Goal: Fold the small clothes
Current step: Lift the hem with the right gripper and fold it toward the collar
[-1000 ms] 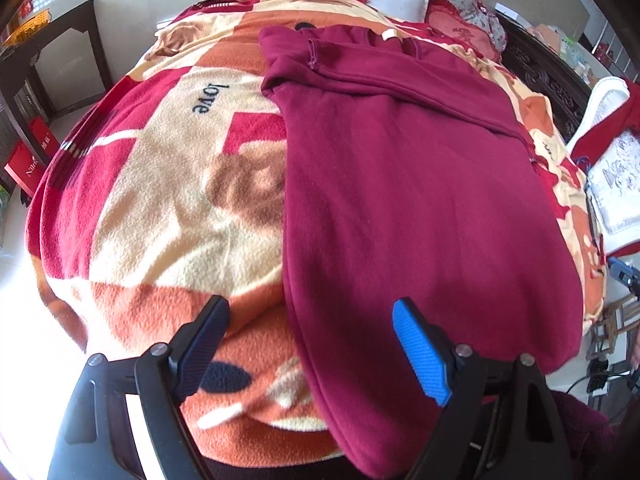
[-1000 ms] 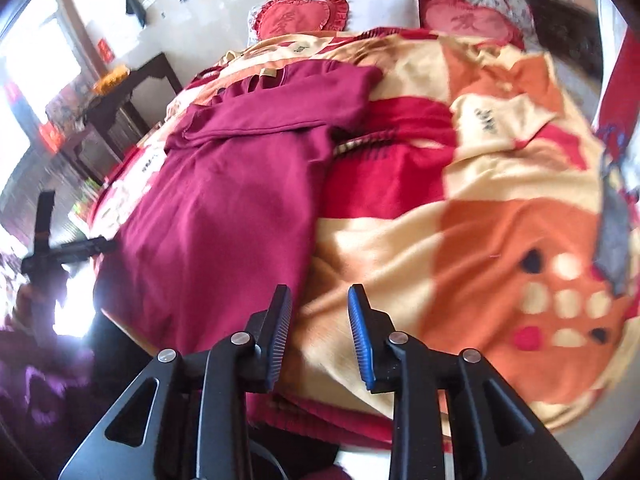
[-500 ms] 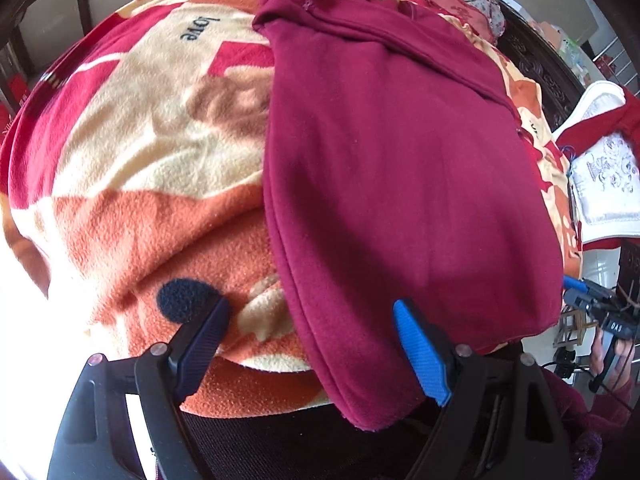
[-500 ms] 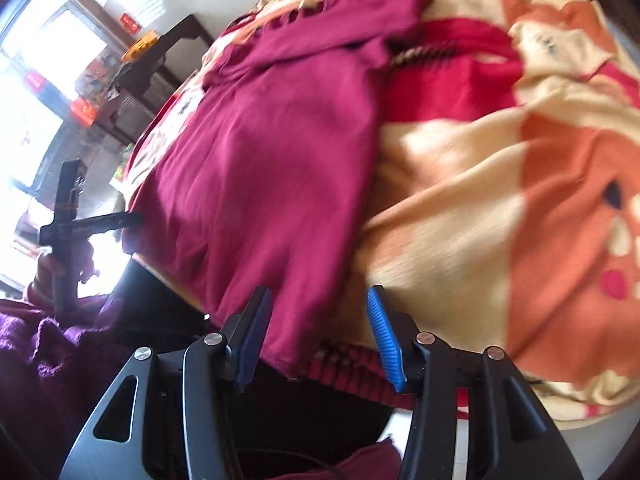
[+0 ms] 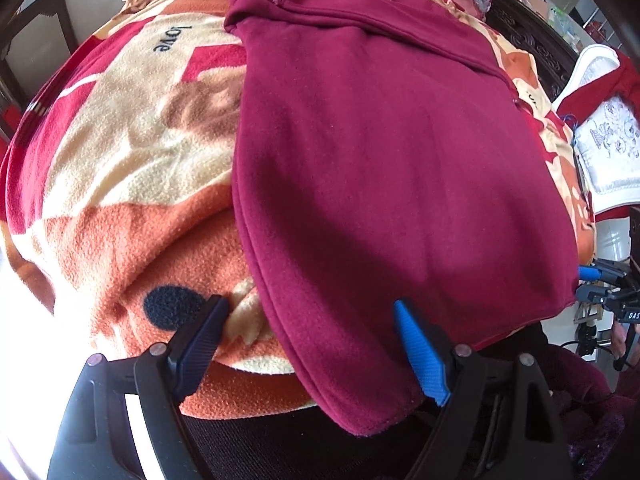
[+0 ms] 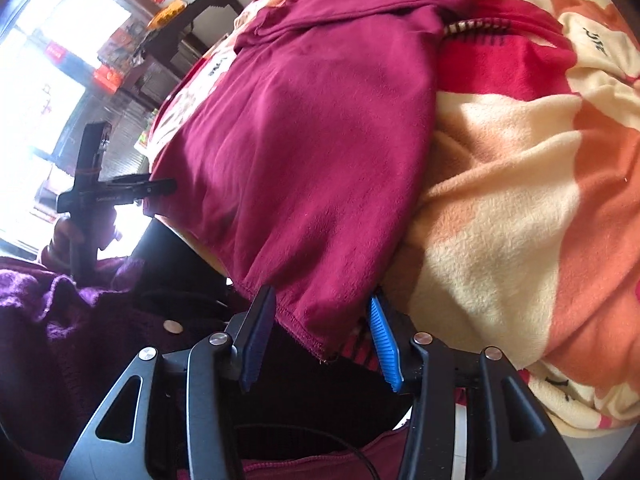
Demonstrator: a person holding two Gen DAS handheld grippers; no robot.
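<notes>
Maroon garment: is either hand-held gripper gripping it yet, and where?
Nothing is held. The left hand-held gripper and right hand-held gripper each straddle a near hem corner of the maroon garment, jaws open, pads not pressing.

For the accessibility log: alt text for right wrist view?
Open right gripper straddles the near corner of a maroon garment lying on a fleece blanket; the pads don't press it. Left gripper at the far corner.

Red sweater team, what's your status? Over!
Both grippers open: left gripper and right gripper each straddle a bottom corner of the maroon sweater. Sweater flat on the blanket, hem overhanging. Nothing blocking.
</notes>
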